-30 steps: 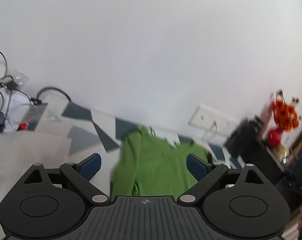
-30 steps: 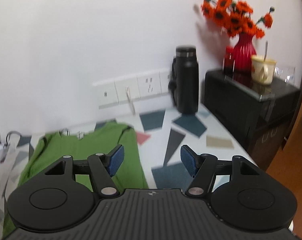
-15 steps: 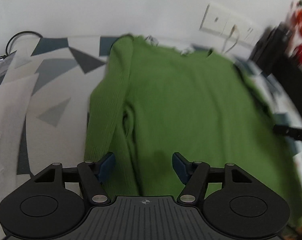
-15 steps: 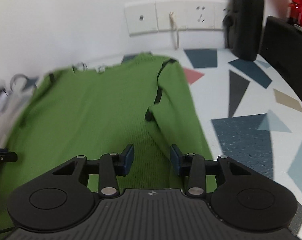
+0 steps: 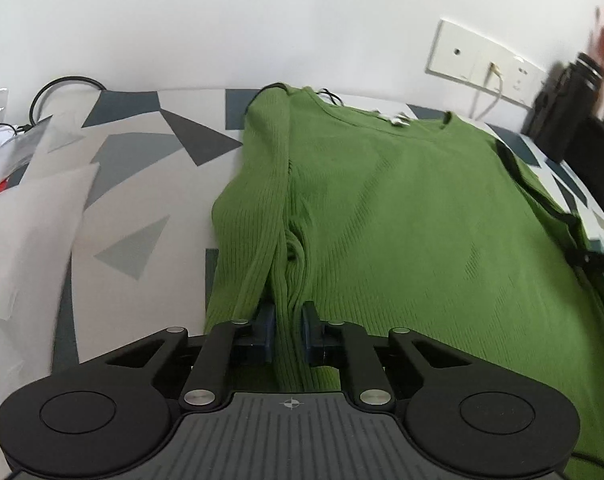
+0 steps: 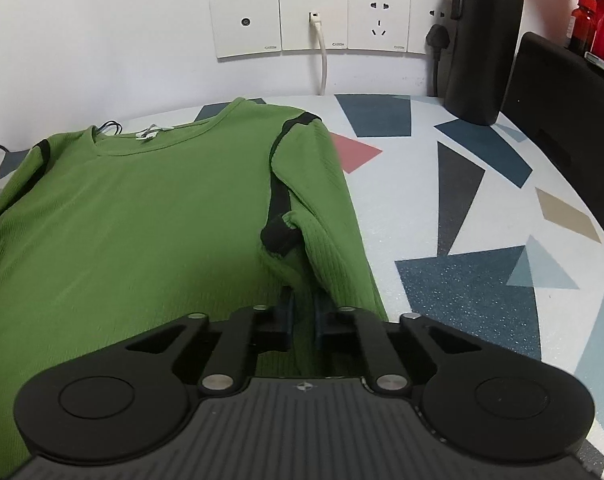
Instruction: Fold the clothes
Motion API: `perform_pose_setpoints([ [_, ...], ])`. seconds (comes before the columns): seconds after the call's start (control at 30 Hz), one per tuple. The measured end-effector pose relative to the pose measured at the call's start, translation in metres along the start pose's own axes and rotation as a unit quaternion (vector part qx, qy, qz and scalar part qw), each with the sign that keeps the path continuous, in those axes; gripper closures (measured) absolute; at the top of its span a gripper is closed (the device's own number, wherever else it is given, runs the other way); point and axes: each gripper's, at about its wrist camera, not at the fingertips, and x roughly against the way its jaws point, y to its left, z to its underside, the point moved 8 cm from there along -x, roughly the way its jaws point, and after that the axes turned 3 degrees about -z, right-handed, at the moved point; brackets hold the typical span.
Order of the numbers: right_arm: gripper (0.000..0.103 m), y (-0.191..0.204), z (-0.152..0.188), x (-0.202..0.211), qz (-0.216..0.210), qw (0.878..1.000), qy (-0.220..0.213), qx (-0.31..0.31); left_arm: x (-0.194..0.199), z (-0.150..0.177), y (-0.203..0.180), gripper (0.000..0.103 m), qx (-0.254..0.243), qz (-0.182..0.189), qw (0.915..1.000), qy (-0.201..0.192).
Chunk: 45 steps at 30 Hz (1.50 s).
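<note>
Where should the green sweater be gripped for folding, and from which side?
By its near edge on both sides, from the hem end: the green sweater lies flat, collar by the wall. The left gripper is closing on one bunched ridge, the right gripper on another.

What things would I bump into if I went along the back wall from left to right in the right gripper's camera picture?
White wall socket panel → white cable plugged into it → black plug → tall black flask → red bottle.
</note>
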Motion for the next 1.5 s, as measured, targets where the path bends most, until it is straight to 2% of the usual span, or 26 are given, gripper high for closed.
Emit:
perform_pose_setpoints([
  [0.13,0.096,0.004,0.010,0.009,-0.006,1.000,0.010,0.019,0.012,0.015,0.000,0.091,-0.007,0.004,0.9999,0.009],
  [0.4,0.096,0.007,0.049,0.046,-0.017,0.999,0.032,0.018,0.044,0.054,0.006,0.091,-0.008,0.018,0.9990,0.039],
  [0.57,0.096,0.009,0.063,0.059,-0.013,0.999,0.030,0.018,0.056,0.071,0.009,0.090,-0.001,0.021,0.9989,0.041],
  [0.63,0.095,0.009,0.066,0.063,-0.011,0.999,0.028,0.015,0.056,0.069,0.007,0.085,-0.001,0.020,0.9990,0.040],
  [0.7,0.094,0.006,0.066,0.064,-0.014,0.999,0.030,-0.002,0.058,0.065,0.006,0.068,-0.003,0.019,0.9993,0.034],
  [0.8,0.092,-0.001,0.058,0.079,-0.019,0.999,0.009,-0.025,0.068,0.051,0.002,0.060,-0.010,0.023,0.9997,0.005],
  [0.83,0.092,-0.004,0.055,0.086,-0.016,1.000,-0.002,-0.025,0.072,0.046,0.001,0.057,-0.012,0.026,0.9996,-0.008],
  [0.9,0.091,-0.012,0.052,0.101,-0.006,0.999,-0.020,-0.026,0.077,0.036,0.000,0.045,-0.015,0.026,0.9991,-0.030],
  [0.97,0.091,-0.024,0.057,0.113,0.009,0.999,-0.020,-0.034,0.078,0.030,-0.001,0.040,-0.018,0.022,0.9987,-0.043],
  [1.07,0.082,-0.040,0.075,0.128,0.031,0.998,-0.005,-0.055,0.071,0.029,-0.004,0.034,-0.018,0.020,0.9989,-0.037],
  [1.13,0.067,-0.047,0.094,0.136,0.037,0.997,0.009,-0.068,0.065,0.032,-0.004,0.027,-0.018,0.018,0.9992,-0.031],
  [1.2,0.062,-0.048,0.112,0.141,0.040,0.996,0.024,-0.071,0.059,0.036,-0.004,0.019,-0.022,0.011,0.9994,-0.026],
  [1.33,0.060,-0.042,0.140,0.143,0.044,0.995,0.061,-0.061,0.047,0.042,-0.005,0.012,-0.031,-0.002,0.9994,-0.016],
  [1.47,0.058,-0.039,0.148,0.146,0.056,0.995,0.063,-0.054,0.037,0.047,-0.004,0.008,-0.029,-0.007,0.9995,0.000],
  [1.5,0.066,-0.039,0.147,0.145,0.053,0.995,0.063,-0.056,0.035,0.048,-0.003,0.008,-0.029,-0.007,0.9996,0.004],
])
